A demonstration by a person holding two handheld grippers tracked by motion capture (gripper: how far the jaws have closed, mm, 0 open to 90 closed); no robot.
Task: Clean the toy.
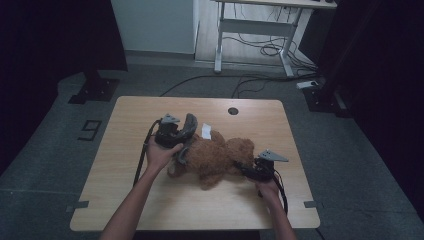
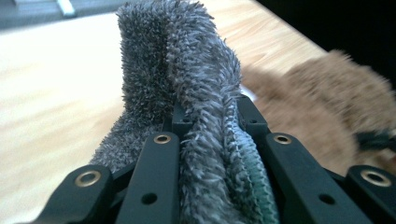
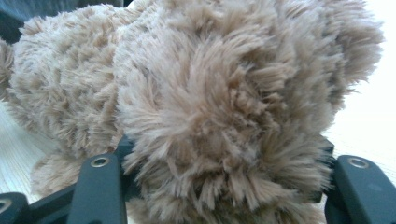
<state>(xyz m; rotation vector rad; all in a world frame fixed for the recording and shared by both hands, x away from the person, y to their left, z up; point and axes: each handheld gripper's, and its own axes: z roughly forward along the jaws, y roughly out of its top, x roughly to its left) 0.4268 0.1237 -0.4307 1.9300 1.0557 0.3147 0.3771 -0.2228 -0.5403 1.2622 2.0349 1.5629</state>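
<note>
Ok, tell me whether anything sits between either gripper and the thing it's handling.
Nothing visible does: the left gripper is shut on the fuzzy grey cloth, and the right gripper already clasps the brown plush teddy bear.

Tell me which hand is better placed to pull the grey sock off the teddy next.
Left. Its tongs are shut on the grey sock, likely free to draw it away, while the right tongs pin the teddy bear.

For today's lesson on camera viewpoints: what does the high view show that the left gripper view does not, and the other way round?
High view alone: the whole light wooden table, the white tag, the right tool gripping the brown plush teddy bear, and the floor with cables.

Left gripper view alone: a green knitted edge inside the fuzzy grey cloth.

Both: the left tool clamping that cloth, the bear beside it.
</note>
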